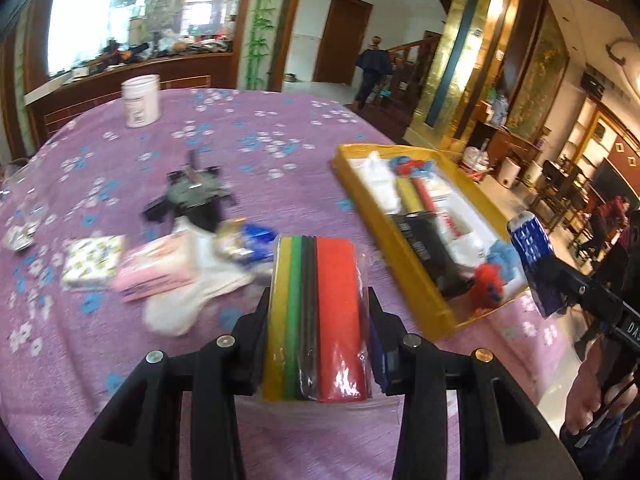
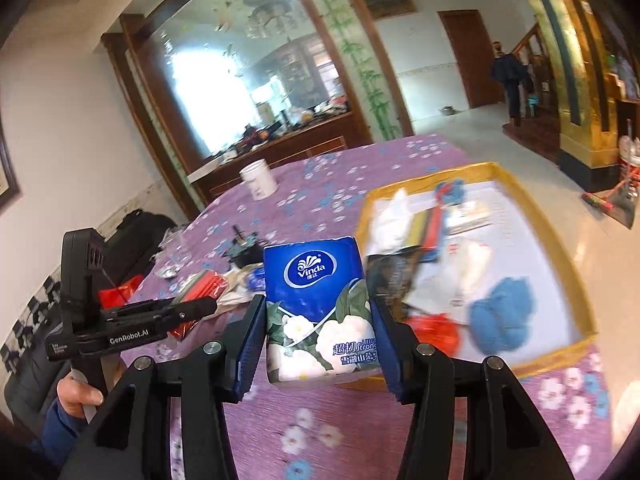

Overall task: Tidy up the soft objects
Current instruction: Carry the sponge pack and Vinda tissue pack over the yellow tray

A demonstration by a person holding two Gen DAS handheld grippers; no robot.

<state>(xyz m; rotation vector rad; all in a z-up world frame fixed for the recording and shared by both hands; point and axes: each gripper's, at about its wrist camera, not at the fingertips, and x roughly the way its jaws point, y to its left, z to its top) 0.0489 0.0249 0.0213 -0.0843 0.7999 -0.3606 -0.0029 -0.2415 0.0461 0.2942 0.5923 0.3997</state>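
Observation:
My left gripper (image 1: 318,304) is shut on a wrapped pack of coloured sponges (image 1: 318,312), yellow, green, black and red, held above the purple tablecloth. My right gripper (image 2: 316,320) is shut on a blue Vinda tissue pack (image 2: 318,308), near the yellow tray's (image 2: 560,236) front left corner. The tray (image 1: 424,300) holds white packs, a sponge pack, a black item, blue and red fluffy things (image 2: 502,316). The right gripper with its tissue pack also shows in the left wrist view (image 1: 534,256). Loose soft items (image 1: 160,268) lie left of the tray.
A white jar (image 1: 141,100) stands at the table's far side. A black and grey gadget (image 1: 192,196) lies mid-table. A patterned napkin pack (image 1: 94,258), pink pack and white socks lie in a pile. The table edge runs right of the tray; furniture and people stand beyond.

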